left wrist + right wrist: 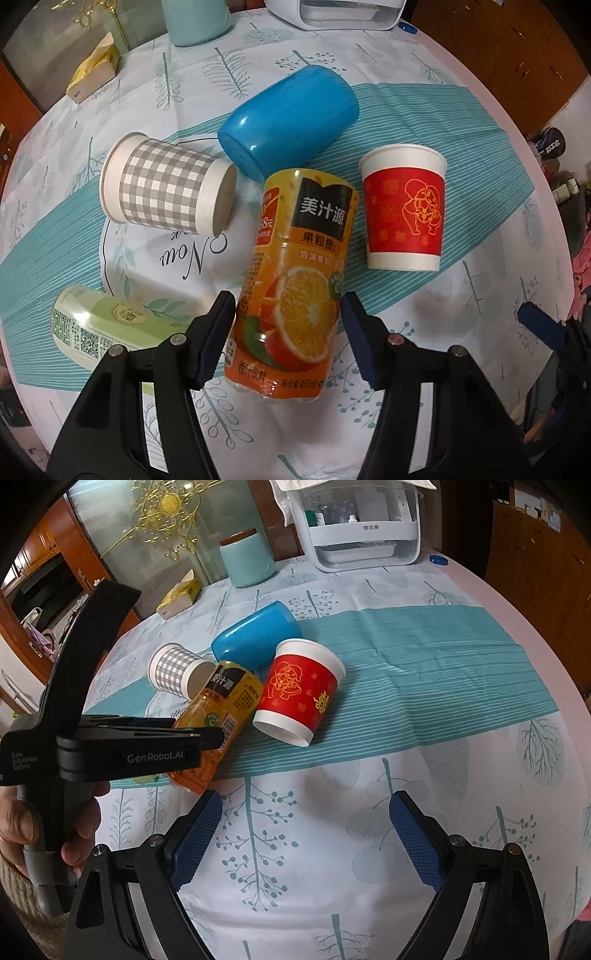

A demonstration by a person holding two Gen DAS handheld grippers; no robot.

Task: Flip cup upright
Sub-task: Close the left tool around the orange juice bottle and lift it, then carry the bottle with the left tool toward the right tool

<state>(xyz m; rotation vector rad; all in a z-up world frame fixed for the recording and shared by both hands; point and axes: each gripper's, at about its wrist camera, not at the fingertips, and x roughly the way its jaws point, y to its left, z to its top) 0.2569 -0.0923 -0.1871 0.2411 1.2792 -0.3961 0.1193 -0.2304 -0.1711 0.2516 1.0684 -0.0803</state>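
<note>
An orange juice cup (295, 280) stands between the fingers of my left gripper (288, 332), which closes around its lower half; a small gap shows at the right finger. It also shows in the right wrist view (218, 723), beside the left gripper's body (122, 746). A red paper cup (404, 206) stands upright to its right (299, 690). A grey checked paper cup (166, 188) and a blue plastic cup (288, 118) lie on their sides. My right gripper (306, 834) is open and empty above bare cloth.
A green labelled cup (99, 328) lies on its side at the left. A mint jar (247, 559), a yellow tissue box (181, 594) and a white appliance (362, 528) stand at the table's far edge. A blue bottle cap (437, 559) lies beside the appliance.
</note>
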